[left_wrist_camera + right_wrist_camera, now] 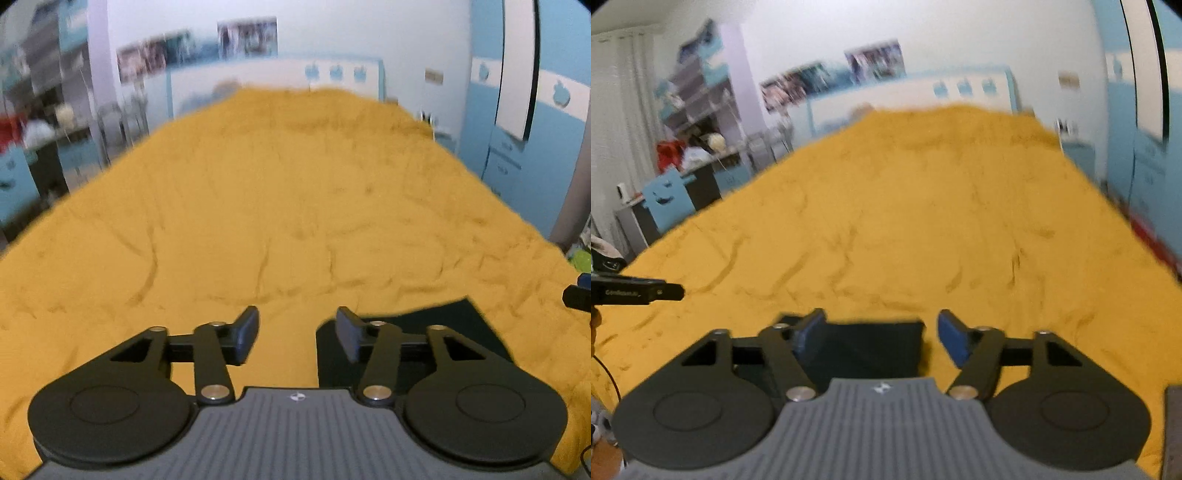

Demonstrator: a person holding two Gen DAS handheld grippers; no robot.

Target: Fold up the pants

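Note:
The dark navy pants [424, 332] lie flat on the mustard-yellow bedspread [288, 206] near its front edge, mostly hidden under my grippers. My left gripper [297, 336] is open and empty, above the spread just left of the pants' left edge. In the right wrist view the pants [871, 347] show as a dark folded block between and below my fingers. My right gripper [881, 341] is open and empty, hovering over the pants' right end. The left gripper's tip [665, 291] shows at the left of the right wrist view.
The bedspread [923, 221] covers a large bed running away from me to a white and blue headboard [277, 81]. A desk with clutter [683, 162] stands left of the bed. Blue wardrobes [517, 122] stand on the right.

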